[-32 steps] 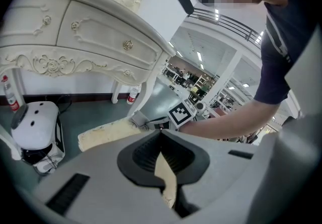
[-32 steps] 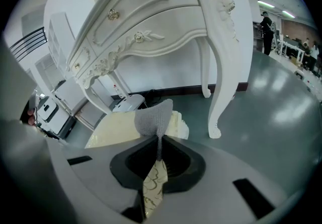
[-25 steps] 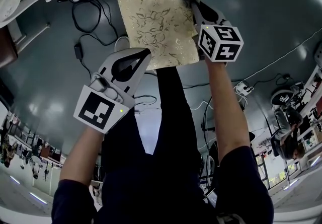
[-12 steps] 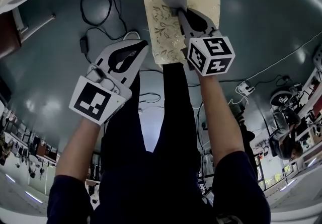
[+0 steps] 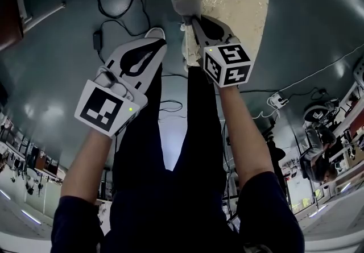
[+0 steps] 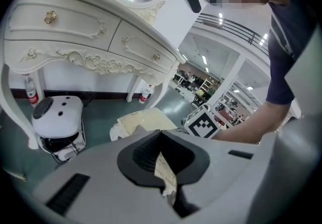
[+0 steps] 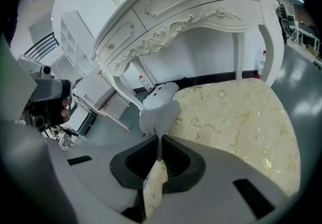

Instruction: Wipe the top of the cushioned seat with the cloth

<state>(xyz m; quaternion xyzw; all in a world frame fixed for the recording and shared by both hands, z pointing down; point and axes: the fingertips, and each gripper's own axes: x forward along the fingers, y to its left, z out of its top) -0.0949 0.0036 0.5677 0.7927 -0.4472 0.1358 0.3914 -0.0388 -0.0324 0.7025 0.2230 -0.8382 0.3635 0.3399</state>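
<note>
Padded square seat (image 5: 239, 1): cream fabric w/ gold leaf-and-vine brocade all over. Small woven cloth (image 5: 186, 3): plain mid-grey, no print. Right gripper (image 5: 193, 17) & left gripper (image 5: 161, 46): light-grey plastic shells, black ribbed inner pads. Marker cubes (image 5: 227, 65): white w/ black square codes, small green LED lit on each. Glossy floor (image 5: 51, 47): dark teal-green, pale reflected light patches. Carved dressing table (image 7: 191, 11): ivory-white, scroll relief, gold knobs. Rounded plastic device (image 6: 58, 117): white top, black base. Cables (image 5: 114, 1): black. Person's sleeves (image 5: 267, 206): navy; trousers (image 5: 193, 132): black.
</note>
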